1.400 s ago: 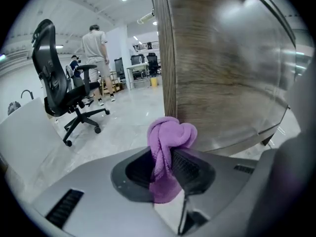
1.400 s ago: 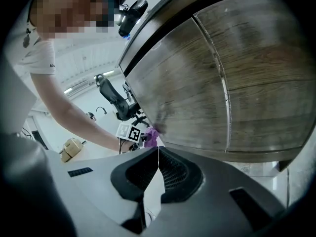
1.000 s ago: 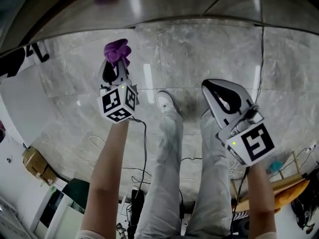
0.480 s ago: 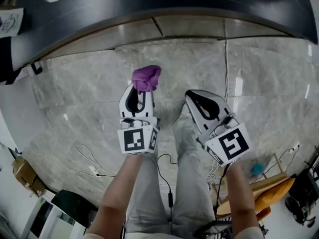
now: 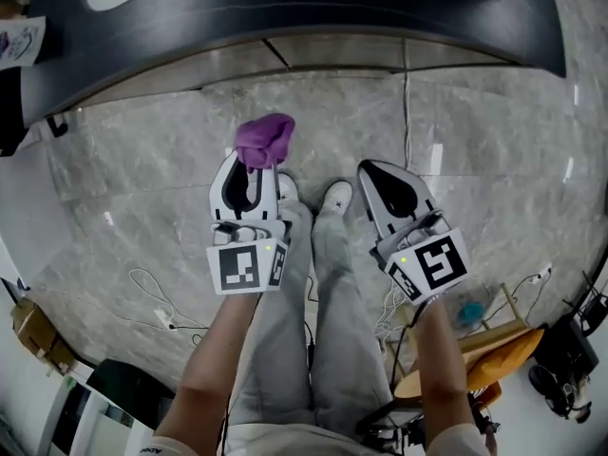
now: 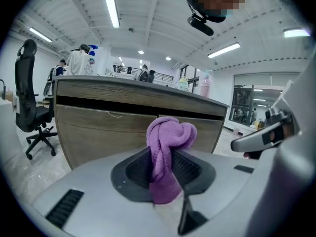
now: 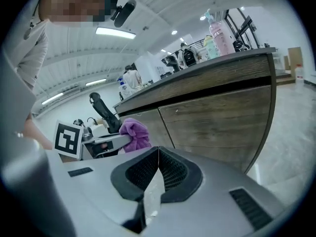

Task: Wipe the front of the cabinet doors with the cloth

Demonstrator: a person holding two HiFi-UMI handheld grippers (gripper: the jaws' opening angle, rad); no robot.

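Purple cloth (image 5: pixel 264 139) draws the eye first in the head view. It is bunched into a ball at the tip of the left claw (image 5: pixel 253 167), above the grey marble floor (image 5: pixel 123 188). The right claw (image 5: pixel 372 171) is held just beside the left one, at about the same height. Between the two claws, the person's white shoes (image 5: pixel 334 196) stand on the floor. Ahead of both claws runs the dark top of the surface (image 5: pixel 285 8). Under its edge shows a narrow strip of the wooden cabinet doors (image 5: pixel 332 53). The cloth is apart from the doors and does not touch them.

In the left gripper view, the left claw is pinching the cloth. Its two jaws press on a folded band of the fabric, and the rest makes a rounded knot above them. Behind the cloth, two brown doors stand side by side under a dark gap. A black office chair (image 6: pixel 29 98) stands on the floor at the left. Part of the right claw shows at the right edge.

In the right gripper view, the jaws of the right claw are pressed together with nothing between them. The cloth, held in the left claw, is seen to the left, in front of the doors. A pink bottle (image 7: pixel 219 33) stands on the surface above.
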